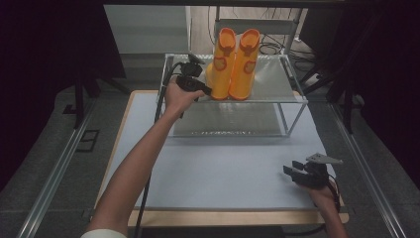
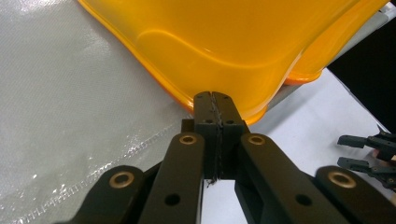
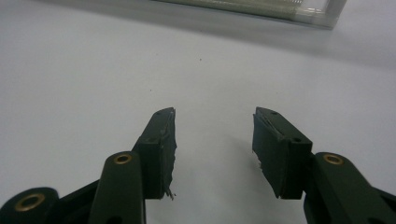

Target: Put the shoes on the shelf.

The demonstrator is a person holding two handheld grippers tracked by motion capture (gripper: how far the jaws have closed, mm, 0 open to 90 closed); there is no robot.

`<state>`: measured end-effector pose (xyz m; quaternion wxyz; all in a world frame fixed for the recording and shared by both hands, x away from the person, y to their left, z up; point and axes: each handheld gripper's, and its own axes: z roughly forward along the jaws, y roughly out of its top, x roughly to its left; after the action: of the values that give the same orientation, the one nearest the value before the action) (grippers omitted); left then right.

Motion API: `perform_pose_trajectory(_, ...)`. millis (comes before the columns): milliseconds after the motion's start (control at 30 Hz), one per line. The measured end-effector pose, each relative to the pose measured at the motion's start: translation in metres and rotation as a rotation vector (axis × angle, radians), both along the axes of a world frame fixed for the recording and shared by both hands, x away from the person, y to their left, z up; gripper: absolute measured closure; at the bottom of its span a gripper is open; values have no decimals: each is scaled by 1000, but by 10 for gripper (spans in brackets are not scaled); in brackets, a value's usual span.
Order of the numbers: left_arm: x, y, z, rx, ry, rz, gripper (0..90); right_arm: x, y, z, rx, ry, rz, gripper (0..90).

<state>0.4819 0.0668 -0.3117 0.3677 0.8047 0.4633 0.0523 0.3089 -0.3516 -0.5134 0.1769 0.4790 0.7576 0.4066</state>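
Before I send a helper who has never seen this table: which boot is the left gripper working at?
Find the clear two-level shelf at the table's far end; a pair of orange boots stands on its top level. It is the left boot, beside the left gripper, whose shut jaws meet its sole edge; the right boot stands apart.

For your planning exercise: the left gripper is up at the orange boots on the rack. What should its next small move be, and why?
Probably draw the left gripper straight back toward the person. Its jaws are shut, tips at the sole edge of the near orange boot, with nothing between them, and both boots stand upright on the rack's top shelf. The right gripper waits open.
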Motion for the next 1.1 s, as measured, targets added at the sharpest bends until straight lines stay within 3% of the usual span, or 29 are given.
perform_pose_trajectory(100, 0, 2, -2, 15, -6, -3, 851, 0, 0, 0, 2, -1, -4, 492)
perform_pose_trajectory(400, -5, 12, 2, -3, -54, -12, 682, 0, -1, 0, -3, -2, -4, 491)
perform_pose_trajectory(633, -18, 19, 8, -27, -81, -24, 565, -1, -1, 1, -5, -6, -5, 490)
perform_pose_trajectory(1100, -51, 38, 9, -80, -82, -110, 488, -1, 1, 0, -13, -6, 1, 489)
